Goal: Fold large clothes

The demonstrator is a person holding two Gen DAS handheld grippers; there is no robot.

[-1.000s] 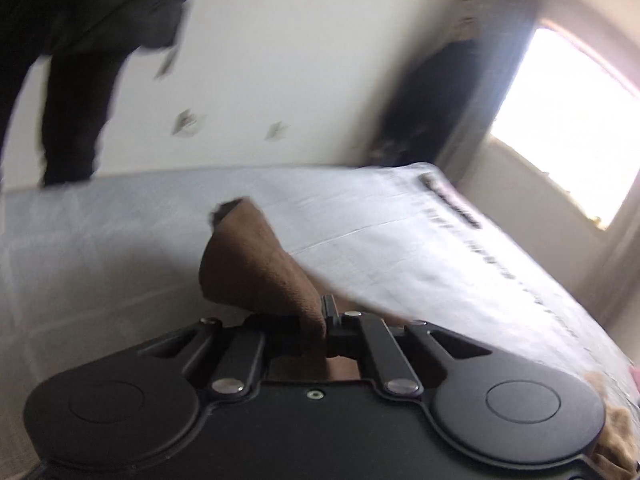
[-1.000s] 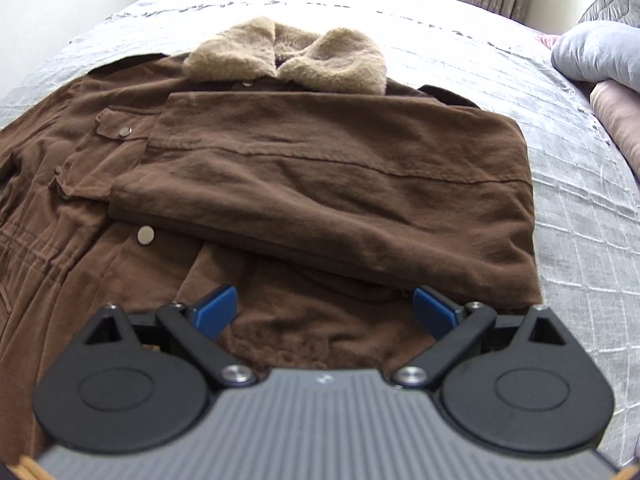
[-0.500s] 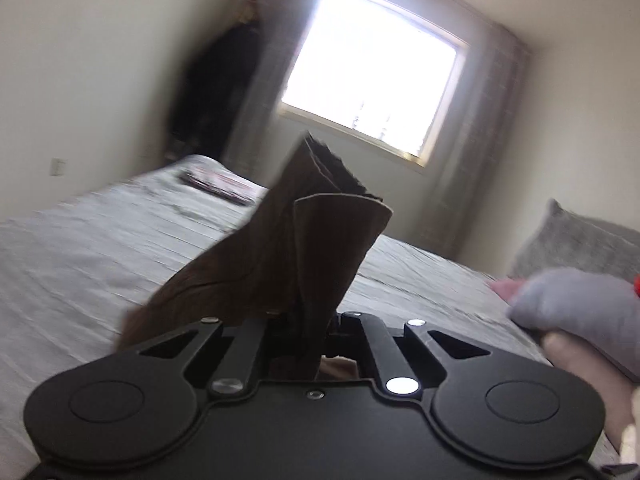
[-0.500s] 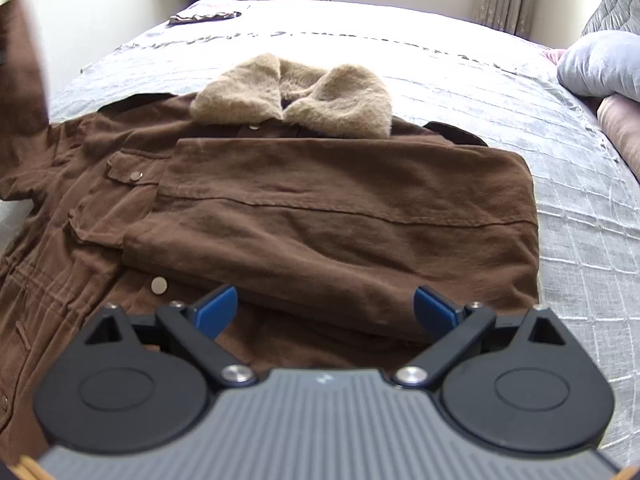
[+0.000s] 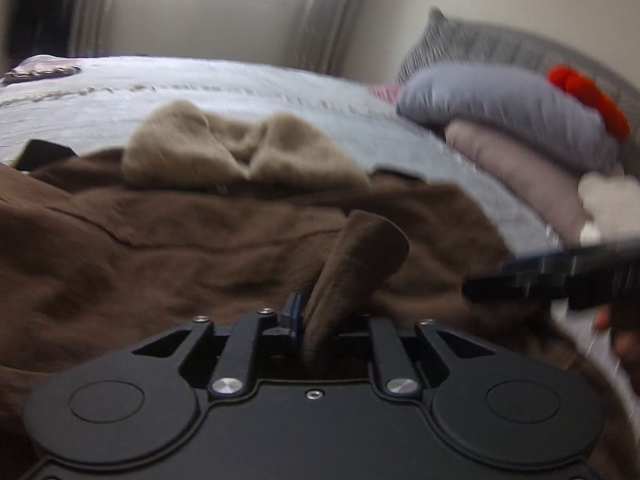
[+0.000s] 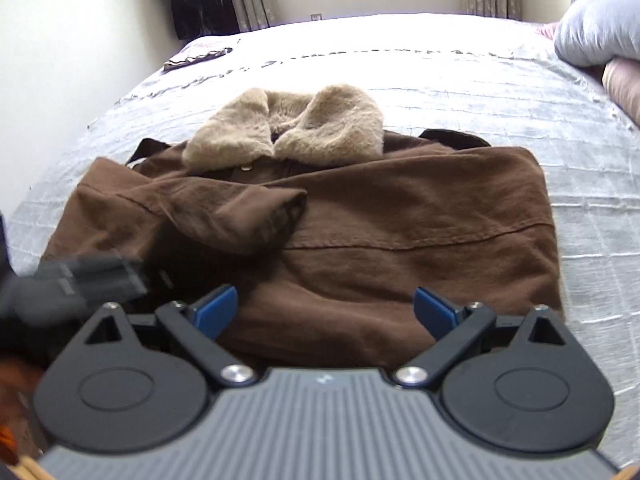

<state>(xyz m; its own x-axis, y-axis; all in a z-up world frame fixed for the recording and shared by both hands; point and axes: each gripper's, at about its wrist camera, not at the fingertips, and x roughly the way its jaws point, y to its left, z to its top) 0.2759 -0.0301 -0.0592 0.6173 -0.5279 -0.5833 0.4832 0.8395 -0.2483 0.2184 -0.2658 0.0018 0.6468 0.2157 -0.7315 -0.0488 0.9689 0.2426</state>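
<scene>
Two grippers in use: my left gripper [image 5: 316, 320] pinched the brown sleeve cuff [image 5: 360, 256] over the coat [image 6: 400, 240] lying on the grey bedspread [image 6: 440, 72]; my right gripper [image 6: 326, 308] hung spread wide above the coat's near edge, gripping nothing.

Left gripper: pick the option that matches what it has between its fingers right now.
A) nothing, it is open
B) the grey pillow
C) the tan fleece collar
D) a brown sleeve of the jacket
D: in the left wrist view the left gripper is shut on the brown sleeve, which rises from between its fingers, while the fleece collar lies untouched farther up the jacket.
</scene>
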